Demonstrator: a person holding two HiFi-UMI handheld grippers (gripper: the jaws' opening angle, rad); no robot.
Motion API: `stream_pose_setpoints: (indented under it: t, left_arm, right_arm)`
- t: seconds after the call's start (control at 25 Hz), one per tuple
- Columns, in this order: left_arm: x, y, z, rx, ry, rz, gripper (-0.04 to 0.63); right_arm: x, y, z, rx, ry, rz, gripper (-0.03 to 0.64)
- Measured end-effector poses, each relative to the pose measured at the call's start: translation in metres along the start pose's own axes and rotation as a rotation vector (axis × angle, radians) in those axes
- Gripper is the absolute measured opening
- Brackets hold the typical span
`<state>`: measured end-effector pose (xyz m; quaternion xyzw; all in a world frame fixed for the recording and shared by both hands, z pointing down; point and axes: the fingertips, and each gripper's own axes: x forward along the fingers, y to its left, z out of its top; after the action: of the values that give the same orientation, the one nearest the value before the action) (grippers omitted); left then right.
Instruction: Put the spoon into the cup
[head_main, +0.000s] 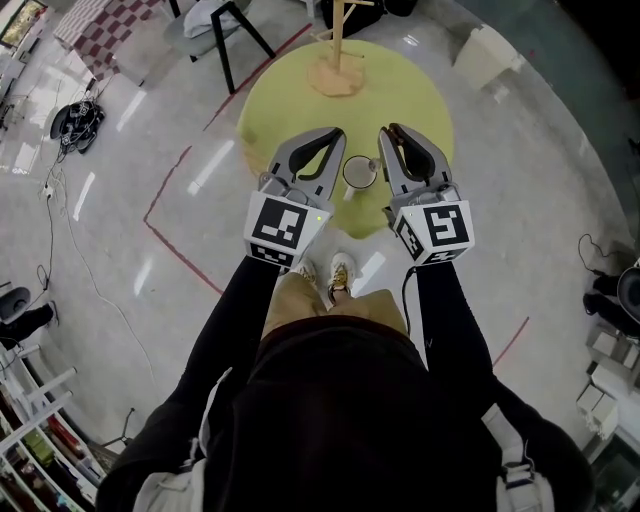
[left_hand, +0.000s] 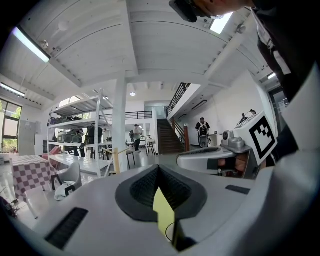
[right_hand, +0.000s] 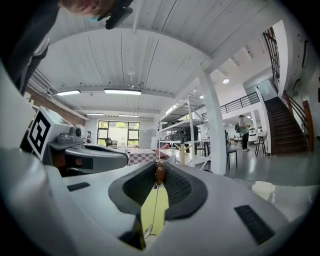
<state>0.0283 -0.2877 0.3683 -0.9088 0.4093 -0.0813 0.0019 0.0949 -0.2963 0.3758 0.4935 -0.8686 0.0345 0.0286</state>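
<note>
In the head view a small round cup (head_main: 358, 172) stands on the yellow-green round table (head_main: 290, 95), between my two grippers. My right gripper (head_main: 390, 131) is just right of the cup and is shut on the spoon. In the right gripper view the spoon's brown end (right_hand: 159, 173) is pinched between the tips (right_hand: 159, 169), and a thin shaft runs down from it over the yellow top. My left gripper (head_main: 337, 133) is held just left of the cup. Its tips (left_hand: 159, 168) meet with nothing between them. A dark arc of the cup's rim (left_hand: 169, 231) shows below them.
A wooden stand (head_main: 338, 58) rises at the table's far side. A black-legged chair (head_main: 225, 30) stands behind the table to the left, and red tape lines (head_main: 165, 190) mark the grey floor. The person's feet (head_main: 340, 272) are at the table's near edge.
</note>
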Motion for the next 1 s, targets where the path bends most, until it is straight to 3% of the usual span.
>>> stream_pose_setpoints:
  t: [0.36,1.0]
  left_arm:
    - [0.004,-0.002,-0.027,-0.043,0.038,0.008,0.015]
    - [-0.003,-0.011,-0.059,-0.085,0.095,0.005,0.015]
  right_arm:
    - [0.010,-0.001,-0.052,0.019,0.084,0.021,0.067]
    - [0.013,-0.013,-0.129,0.060,0.212,-0.026,0.067]
